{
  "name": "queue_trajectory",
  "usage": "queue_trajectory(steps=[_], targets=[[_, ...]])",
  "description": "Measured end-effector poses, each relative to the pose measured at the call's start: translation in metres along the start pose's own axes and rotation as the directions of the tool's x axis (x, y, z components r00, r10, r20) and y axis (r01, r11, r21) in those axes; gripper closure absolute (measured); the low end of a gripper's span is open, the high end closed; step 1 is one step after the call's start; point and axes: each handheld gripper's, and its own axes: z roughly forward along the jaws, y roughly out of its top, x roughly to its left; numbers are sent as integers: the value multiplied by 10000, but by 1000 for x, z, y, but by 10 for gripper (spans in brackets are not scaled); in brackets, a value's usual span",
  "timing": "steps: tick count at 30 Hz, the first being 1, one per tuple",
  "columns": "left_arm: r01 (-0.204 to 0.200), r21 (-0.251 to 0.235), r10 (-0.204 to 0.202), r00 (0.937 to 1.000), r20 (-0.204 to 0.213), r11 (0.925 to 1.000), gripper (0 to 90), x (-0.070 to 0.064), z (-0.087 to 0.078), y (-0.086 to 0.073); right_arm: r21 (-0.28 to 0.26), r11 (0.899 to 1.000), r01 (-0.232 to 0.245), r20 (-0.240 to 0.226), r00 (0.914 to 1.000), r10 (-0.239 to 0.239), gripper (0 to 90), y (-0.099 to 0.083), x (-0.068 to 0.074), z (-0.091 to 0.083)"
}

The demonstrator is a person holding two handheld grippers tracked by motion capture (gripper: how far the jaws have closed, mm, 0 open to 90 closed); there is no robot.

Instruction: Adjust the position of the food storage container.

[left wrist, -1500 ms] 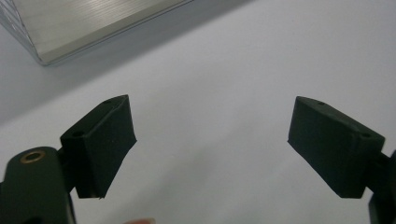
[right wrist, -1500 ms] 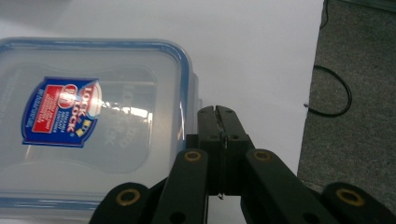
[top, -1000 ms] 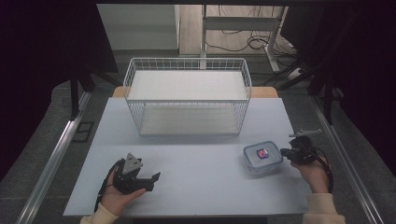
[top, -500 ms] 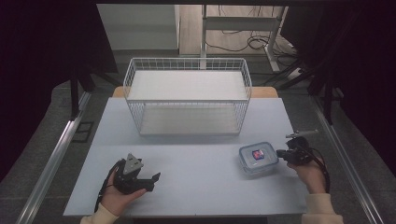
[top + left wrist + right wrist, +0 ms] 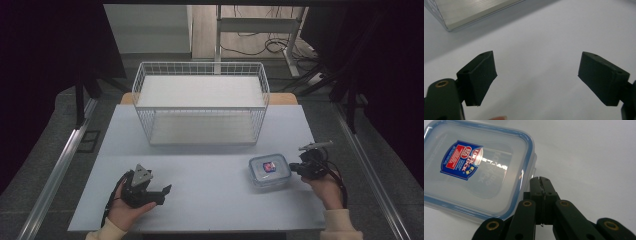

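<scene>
1. Pale blue-grey table (image 5: 210,200); a white wire basket (image 5: 200,102) stands at its far middle, long side toward the person.
2. Clear plastic food container (image 5: 270,170) with a blue-edged lid sits on the table at near right, in front of the basket's right end and apart from it. Lid on; red and blue label (image 5: 461,160) on top.
3. Right gripper (image 5: 295,169), held in the right hand (image 5: 327,187), lies low at the container's right side. In the right gripper view its jaws are pressed together, tips at the container's edge by a side flap. Whether they pinch the flap or merely touch it: cannot tell.
4. Left gripper (image 5: 161,192), in the left hand (image 5: 125,207), rests at near left on bare table, well apart from the container.
5. Left gripper view: jaws spread wide, nothing between them, table surface beneath; a corner of the basket (image 5: 471,12) at upper left.
</scene>
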Motion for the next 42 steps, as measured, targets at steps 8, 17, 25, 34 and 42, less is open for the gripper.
queue_trajectory(steps=[8, 17, 25, 34, 42], targets=[[27, -8, -27, 10000, 16, 10000, 147, 1, 0, 0, 75, 9996, 288, -315, 9991, -286, 898, 4, 16, 4], [57, 11, -57, 10000, 47, 10000, 147, 3, 0, 0, 58, 9985, 546, -581, 9968, -542, 898, 7, 30, 9], [94, -7, -94, 9999, 52, 10000, 147, 4, -1, 0, 44, 9962, 869, -873, 9924, -862, 898, 10, 45, 13], [83, -6, -83, 9999, 62, 10000, 148, 4, 0, 1, 27, 9935, 1134, -1103, 9875, -1124, 898, 16, 60, 19], [70, -17, -69, 9999, 73, 10000, 148, 3, 0, 2, 99, 9882, 1530, -1362, 9792, -1503, 898, 25, 81, 29]])
